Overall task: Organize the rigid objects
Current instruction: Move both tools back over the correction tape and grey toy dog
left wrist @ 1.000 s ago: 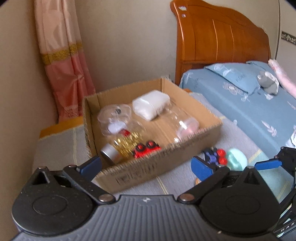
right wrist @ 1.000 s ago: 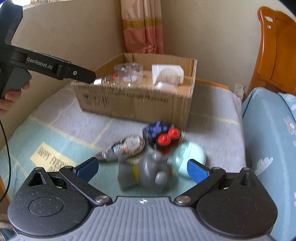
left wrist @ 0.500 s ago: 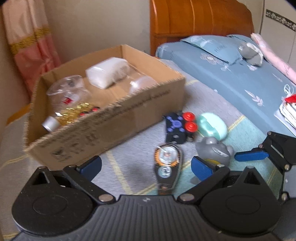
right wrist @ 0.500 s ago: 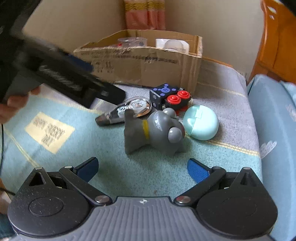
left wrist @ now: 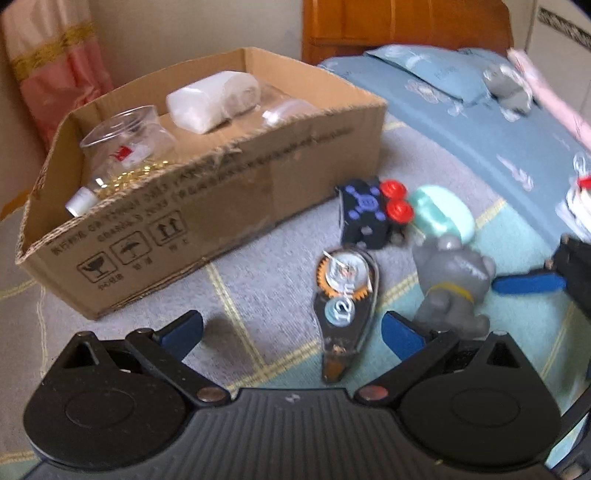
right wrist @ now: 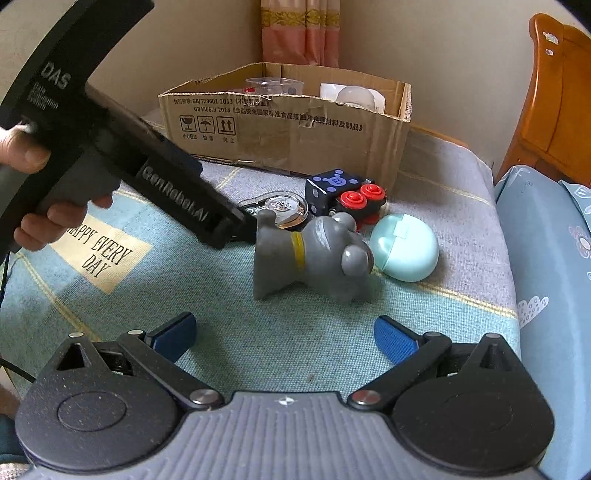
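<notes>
A correction tape dispenser (left wrist: pixel 345 291) lies on the blanket between the fingers of my open left gripper (left wrist: pixel 291 334); it also shows in the right wrist view (right wrist: pixel 284 206). Beside it lie a grey toy dog (left wrist: pixel 448 280) (right wrist: pixel 314 254), a dark blue cube toy with red buttons (left wrist: pixel 369 210) (right wrist: pixel 343 192) and a mint round case (left wrist: pixel 439 216) (right wrist: pixel 404 247). My right gripper (right wrist: pixel 284 338) is open and empty, a little short of the dog. A cardboard box (left wrist: pixel 207 206) (right wrist: pixel 288 125) holds a clear glass jar (left wrist: pixel 125 144), a white packet (left wrist: pixel 212 98) and other items.
A blue-covered bed (left wrist: pixel 480 122) with a wooden headboard (right wrist: pixel 554 103) lies to the right. A pink curtain (right wrist: pixel 299 33) hangs in the corner behind the box. The blanket has a "HAPPY EVERY DAY" patch (right wrist: pixel 99 251).
My left gripper has swung from over the box down toward the loose objects, and now stands around the correction tape. My right gripper has drawn back slightly from the grey dog.
</notes>
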Motion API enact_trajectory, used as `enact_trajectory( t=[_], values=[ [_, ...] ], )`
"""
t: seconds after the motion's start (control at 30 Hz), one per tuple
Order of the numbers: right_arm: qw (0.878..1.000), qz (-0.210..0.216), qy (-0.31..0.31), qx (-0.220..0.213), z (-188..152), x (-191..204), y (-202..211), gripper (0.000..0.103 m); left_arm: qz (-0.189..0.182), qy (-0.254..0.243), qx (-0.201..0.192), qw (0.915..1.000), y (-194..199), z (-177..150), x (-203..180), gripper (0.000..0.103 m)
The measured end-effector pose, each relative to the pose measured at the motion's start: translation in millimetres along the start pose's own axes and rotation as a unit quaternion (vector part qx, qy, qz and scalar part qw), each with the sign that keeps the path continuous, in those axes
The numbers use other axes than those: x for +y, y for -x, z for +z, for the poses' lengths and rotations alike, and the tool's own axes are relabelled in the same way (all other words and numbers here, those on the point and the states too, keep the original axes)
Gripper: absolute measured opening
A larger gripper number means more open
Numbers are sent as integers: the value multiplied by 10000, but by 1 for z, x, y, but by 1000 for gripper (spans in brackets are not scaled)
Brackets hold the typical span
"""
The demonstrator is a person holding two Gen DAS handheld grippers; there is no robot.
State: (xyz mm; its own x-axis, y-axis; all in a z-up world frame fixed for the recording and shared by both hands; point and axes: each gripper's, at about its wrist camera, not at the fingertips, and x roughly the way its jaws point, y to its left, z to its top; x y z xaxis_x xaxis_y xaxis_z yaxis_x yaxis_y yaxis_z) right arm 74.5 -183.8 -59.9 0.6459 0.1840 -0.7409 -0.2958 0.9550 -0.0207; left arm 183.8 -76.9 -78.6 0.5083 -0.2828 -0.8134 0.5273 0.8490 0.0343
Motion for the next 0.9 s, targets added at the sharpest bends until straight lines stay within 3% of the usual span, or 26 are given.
enact_trajectory(
  t=[0.17, 0.5, 0.73, 0.9],
  values=[
    [10000, -47, -39, -1, 2, 1, 1, 103, 312, 19, -88, 9995, 5, -4, 4, 102],
    [10000, -41, -35, -48, -2, 1, 4, 103, 837, 827, -8, 9930, 19, -24, 52, 102],
    [10000, -51, -41, -69, -3, 1, 4, 103, 180, 686, -181, 9973, 18, -6, 22, 102],
    [9999, -40, -107, -44, -1, -4, 7, 103, 164, 701, -263, 9971, 0, 13, 7, 102]
  ],
)
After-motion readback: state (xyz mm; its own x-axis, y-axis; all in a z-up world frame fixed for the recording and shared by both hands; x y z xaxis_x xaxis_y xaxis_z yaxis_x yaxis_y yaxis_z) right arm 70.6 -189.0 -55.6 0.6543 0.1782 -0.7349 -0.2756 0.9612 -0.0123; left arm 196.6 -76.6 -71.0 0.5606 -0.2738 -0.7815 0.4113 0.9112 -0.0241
